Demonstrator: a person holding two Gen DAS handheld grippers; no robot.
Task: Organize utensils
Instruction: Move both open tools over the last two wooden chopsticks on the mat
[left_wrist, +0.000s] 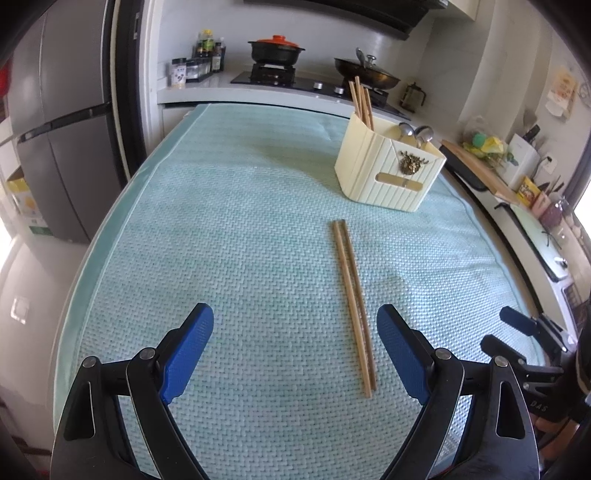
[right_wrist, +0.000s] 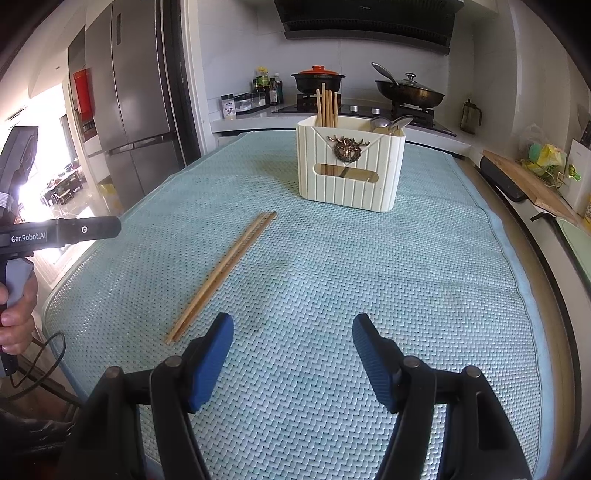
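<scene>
A pair of wooden chopsticks (left_wrist: 353, 302) lies side by side on the light green woven mat (left_wrist: 240, 240); it also shows in the right wrist view (right_wrist: 221, 275). A cream utensil holder (left_wrist: 388, 171) stands at the far side of the mat, with several chopsticks (left_wrist: 361, 103) and two metal spoons (left_wrist: 415, 133) upright in it; the holder shows in the right wrist view (right_wrist: 351, 166) too. My left gripper (left_wrist: 295, 350) is open and empty, the loose chopsticks' near end just inside its right finger. My right gripper (right_wrist: 293, 358) is open and empty, right of the chopsticks.
A stove with a black pot with an orange lid (left_wrist: 275, 50) and a wok (left_wrist: 365, 72) stands behind the mat. Spice bottles (left_wrist: 201, 62) and a grey fridge (left_wrist: 55, 122) are at the left. A cutting board (right_wrist: 532, 182) and clutter line the right counter.
</scene>
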